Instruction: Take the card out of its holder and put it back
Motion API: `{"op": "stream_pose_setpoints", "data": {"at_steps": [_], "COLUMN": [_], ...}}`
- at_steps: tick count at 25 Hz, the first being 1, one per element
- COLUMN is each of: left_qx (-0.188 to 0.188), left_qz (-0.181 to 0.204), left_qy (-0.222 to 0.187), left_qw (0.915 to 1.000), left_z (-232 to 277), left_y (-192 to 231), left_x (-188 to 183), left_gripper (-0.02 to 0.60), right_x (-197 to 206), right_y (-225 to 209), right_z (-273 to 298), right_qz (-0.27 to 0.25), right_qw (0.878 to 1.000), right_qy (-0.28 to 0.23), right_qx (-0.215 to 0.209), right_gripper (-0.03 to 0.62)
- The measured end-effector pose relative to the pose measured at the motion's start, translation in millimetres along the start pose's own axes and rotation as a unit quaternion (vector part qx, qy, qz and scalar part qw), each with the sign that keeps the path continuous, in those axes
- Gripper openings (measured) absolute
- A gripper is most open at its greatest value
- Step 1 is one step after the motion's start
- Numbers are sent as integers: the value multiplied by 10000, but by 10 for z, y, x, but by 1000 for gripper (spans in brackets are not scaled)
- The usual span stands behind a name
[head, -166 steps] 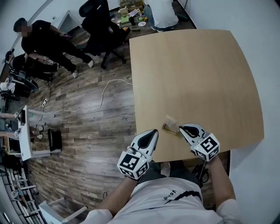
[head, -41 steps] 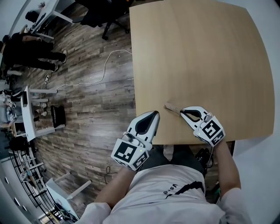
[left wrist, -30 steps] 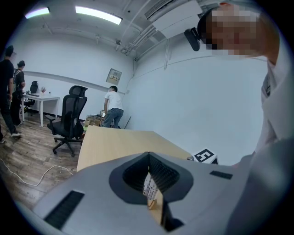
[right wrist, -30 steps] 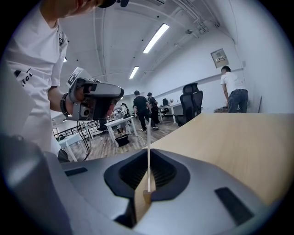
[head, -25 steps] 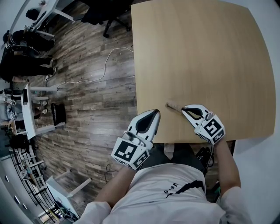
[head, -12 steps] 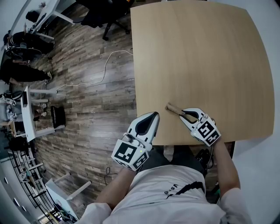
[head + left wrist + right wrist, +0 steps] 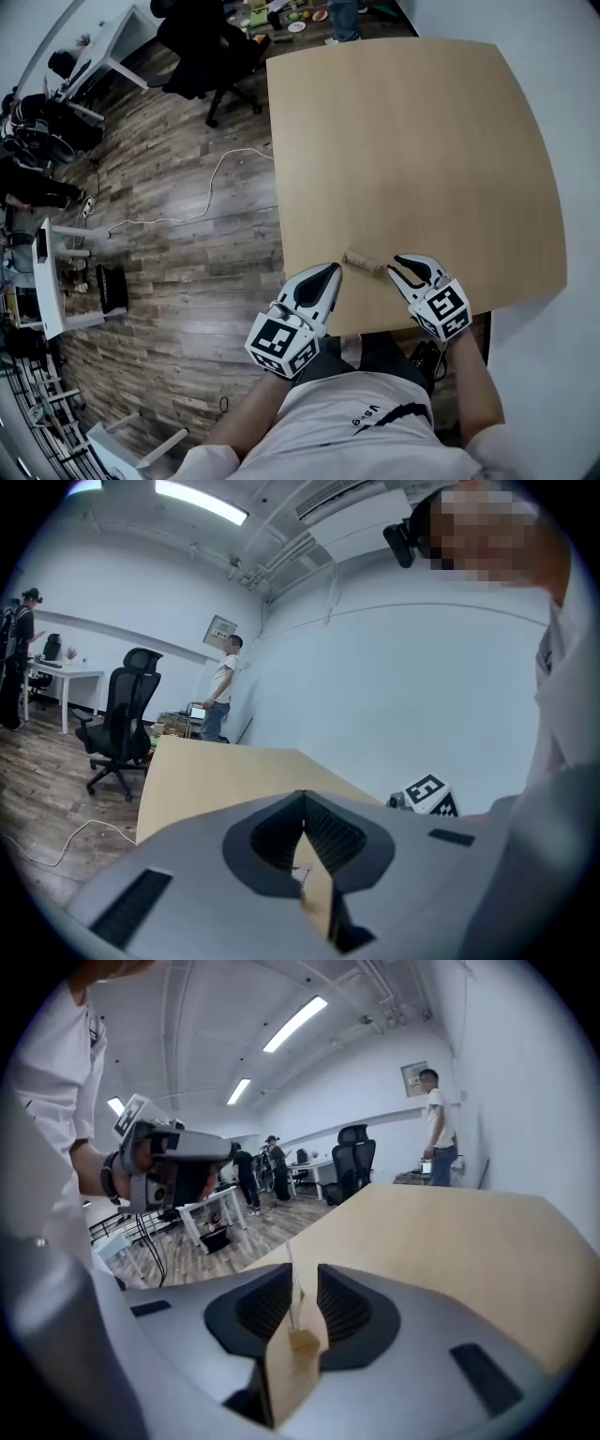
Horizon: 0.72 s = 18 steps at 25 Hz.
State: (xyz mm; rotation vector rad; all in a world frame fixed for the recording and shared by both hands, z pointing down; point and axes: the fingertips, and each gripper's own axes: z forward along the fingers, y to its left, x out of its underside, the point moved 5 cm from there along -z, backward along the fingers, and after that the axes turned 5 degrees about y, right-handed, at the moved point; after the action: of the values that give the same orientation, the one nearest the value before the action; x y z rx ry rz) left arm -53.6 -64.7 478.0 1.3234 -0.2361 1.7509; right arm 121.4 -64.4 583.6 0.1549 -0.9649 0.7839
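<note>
Floor (image 7: 178, 281): dark wood planks fill the left half of the head view, and a white cable (image 7: 220, 183) loops across them.
Table (image 7: 422, 141): a pale wooden top takes up the upper right of the head view. It is bare apart from one small piece near its lower edge.
Office chair (image 7: 202, 42): black, at the upper left, just off the table's far corner.
Left gripper (image 7: 328, 272): low in the head view, over the table's lower left edge. Its jaws are pressed together at the tips with nothing in them.
Right gripper (image 7: 393, 265): lower centre-right in the head view, tips pointing left at the holder. Its jaws are a narrow gap apart and not clamped.
Holder (image 7: 363, 262): a small wooden block on the table, just left of the right gripper's tips and right of the left gripper's.
Card (image 7: 292, 1283): a thin pale sheet standing upright in the holder. In the right gripper view it is edge-on in the gap, close to the picture-left jaw, and I can't tell whether it touches.
</note>
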Motion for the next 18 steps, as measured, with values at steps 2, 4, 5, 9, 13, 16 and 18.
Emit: {"op": "stream_pose_setpoints", "data": {"at_steps": [2, 4, 5, 9, 13, 16, 18], "left_qx": [172, 320, 383, 603, 713, 786, 853], "left_qz": [73, 133, 161, 299, 429, 536, 602], "left_qy": [-42, -76, -82, -101, -192, -295, -403], "left_qw": [9998, 9994, 9991, 9977, 9963, 9950, 9937], "left_z": [1, -23, -40, -142, -272, -373, -452], "left_y": [-38, -86, -111, -190, -235, -269, -302], "left_x": [-76, -168, -221, -440, -603, -754, -848], "left_gripper": [12, 12, 12, 12, 12, 12, 12], "right_x": [-163, -352, -456, -885, -1198, -1410, -1530], "right_y": [73, 169, 215, 393, 630, 772, 846], "right_z": [-136, -249, -298, -471, -586, -648, -691], "right_qz": [138, 247, 312, 631, 733, 651, 664], "right_qw": [9995, 9983, 9974, 9917, 9860, 9828, 9801], "right_qy": [-192, -372, -463, -845, -1209, -1396, -1524], "right_qx": [220, 378, 446, 731, 890, 1017, 1088], "right_gripper": [92, 81, 75, 41, 27, 21, 17]}}
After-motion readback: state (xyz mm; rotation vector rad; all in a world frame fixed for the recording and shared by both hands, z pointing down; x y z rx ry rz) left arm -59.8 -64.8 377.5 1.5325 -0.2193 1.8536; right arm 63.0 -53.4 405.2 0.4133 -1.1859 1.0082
